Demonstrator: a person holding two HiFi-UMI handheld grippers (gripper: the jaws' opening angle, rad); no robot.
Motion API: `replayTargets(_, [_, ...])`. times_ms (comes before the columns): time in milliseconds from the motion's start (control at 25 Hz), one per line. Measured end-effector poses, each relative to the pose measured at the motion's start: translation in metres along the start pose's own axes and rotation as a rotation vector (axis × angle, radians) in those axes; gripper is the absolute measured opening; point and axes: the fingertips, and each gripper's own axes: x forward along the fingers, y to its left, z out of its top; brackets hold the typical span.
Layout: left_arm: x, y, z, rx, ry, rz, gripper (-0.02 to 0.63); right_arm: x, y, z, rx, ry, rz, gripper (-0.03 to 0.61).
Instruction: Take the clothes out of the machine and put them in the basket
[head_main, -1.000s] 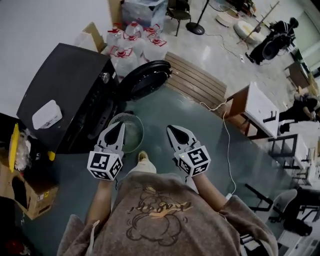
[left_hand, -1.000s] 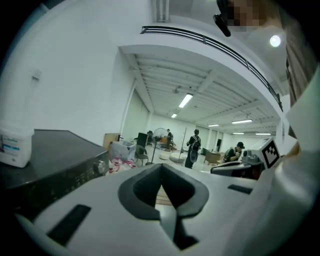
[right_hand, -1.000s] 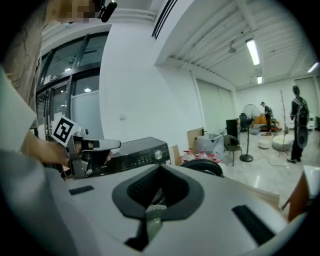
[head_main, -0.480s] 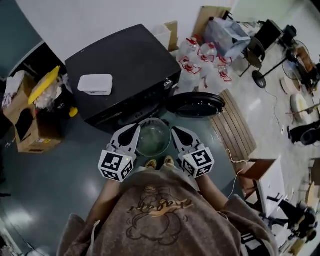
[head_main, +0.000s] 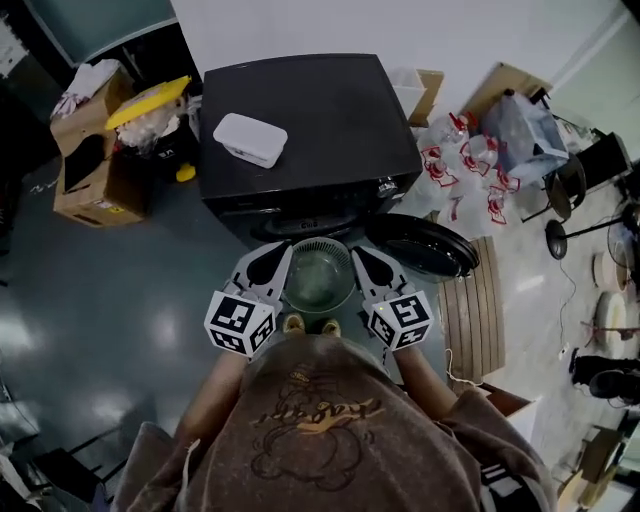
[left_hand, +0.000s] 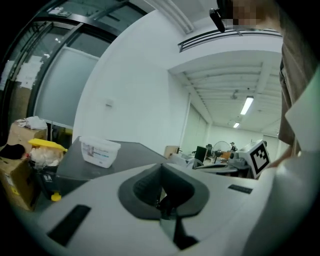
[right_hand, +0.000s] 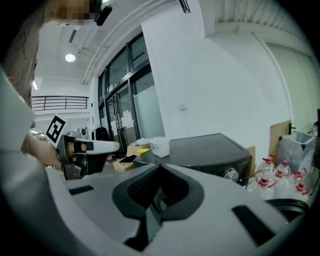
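The black washing machine (head_main: 300, 120) is seen from above against the white wall, with a white lidded box (head_main: 250, 139) resting on its top. Its round door (head_main: 425, 247) is swung open to the right, while the drum opening is hidden under the front edge, so the clothes cannot be made out. The round slatted basket (head_main: 340, 262) is set on the floor just in front of the machine, between the 2 grippers, and nothing can be made out inside it. The left gripper (head_main: 283, 248) is held at the basket's left side and the right gripper (head_main: 358, 250) at its right, both pointed toward the machine. In the left gripper view the jaws are seen clenched together with nothing between them, and the white box is seen beyond them on the machine top. In the right gripper view the jaws are likewise pressed together on nothing, with the machine's front knob (right_hand: 230, 174) shown behind them. A cardboard box (head_main: 90, 170) is placed on the floor left of the machine, and several water bottles (head_main: 465, 170) are clustered to its right.
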Motion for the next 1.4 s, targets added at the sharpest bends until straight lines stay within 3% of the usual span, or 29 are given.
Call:
replayTargets(240, [0.002,0.018,-0.015,-0.007,0.008,0.015,0.006,0.02,0.005,-0.023,-0.007,0.071,0.035,-0.003])
replayTargets(440, [0.018,0.046,-0.054,-0.022,0.003,-0.001,0.006,0.052,-0.004,-0.058,-0.009,0.083,0.039,-0.003])
replayTargets(640, [0.042,0.075,-0.119,-0.039,0.021,0.029,0.006,0.09,-0.021,-0.109,-0.031,0.075,0.073,-0.003])
replayTargets(840, [0.081,0.101,-0.202,-0.067,-0.038,0.087,0.006,0.13,-0.057,-0.187,-0.055,0.043,0.092,-0.003])
replayTargets(1040, [0.116,0.118,-0.285,-0.05,-0.063,0.084,0.006,0.164,-0.087,-0.263,-0.045,-0.016,0.095,-0.003])
replayTargets(1400, [0.158,0.14,-0.363,0.031,-0.145,0.136,0.006,0.196,-0.124,-0.353,-0.05,-0.101,0.102,-0.003])
